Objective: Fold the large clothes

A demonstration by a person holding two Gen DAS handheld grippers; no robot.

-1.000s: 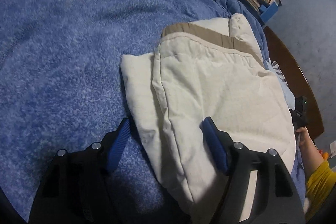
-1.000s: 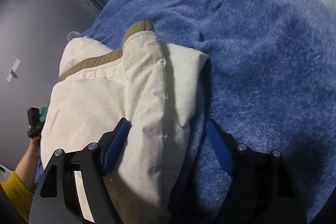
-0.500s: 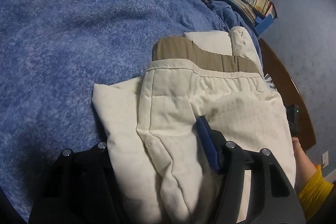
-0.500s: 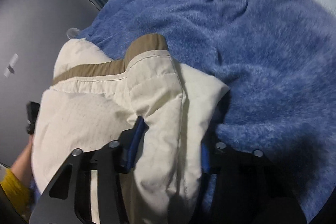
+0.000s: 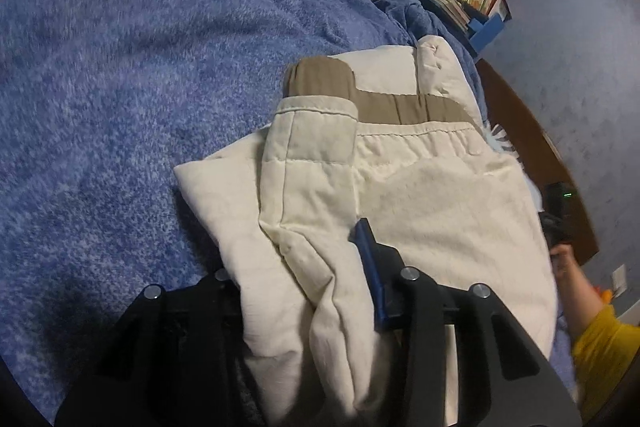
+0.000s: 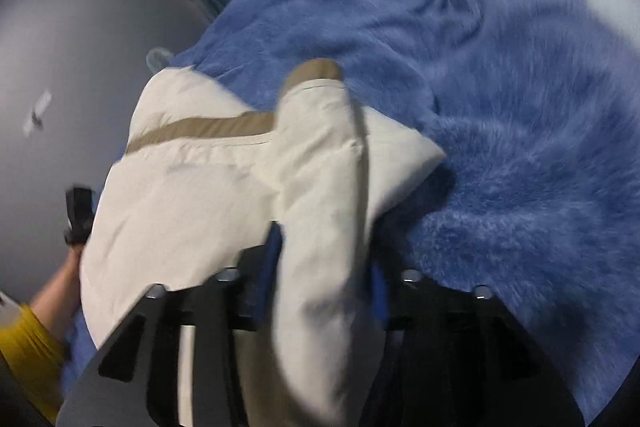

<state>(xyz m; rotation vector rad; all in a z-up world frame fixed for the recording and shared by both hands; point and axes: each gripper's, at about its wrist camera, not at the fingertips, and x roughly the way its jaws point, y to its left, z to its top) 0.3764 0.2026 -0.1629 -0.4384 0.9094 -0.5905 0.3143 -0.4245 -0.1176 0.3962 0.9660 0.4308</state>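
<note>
A fuzzy blue blanket (image 5: 132, 99) fills the upper left of the left wrist view and the right side of the right wrist view, and on it lies a folded cream quilted garment (image 5: 420, 211) with a tan band (image 5: 384, 99), reaching from the centre to the lower edge of both views. The left gripper (image 5: 304, 267), whose jaws have just been closing, pinches a bunched fold of the garment at lower centre. The right gripper (image 6: 324, 267), whose jaws have just opened a little, clamps another fold, though that view is blurred.
</note>
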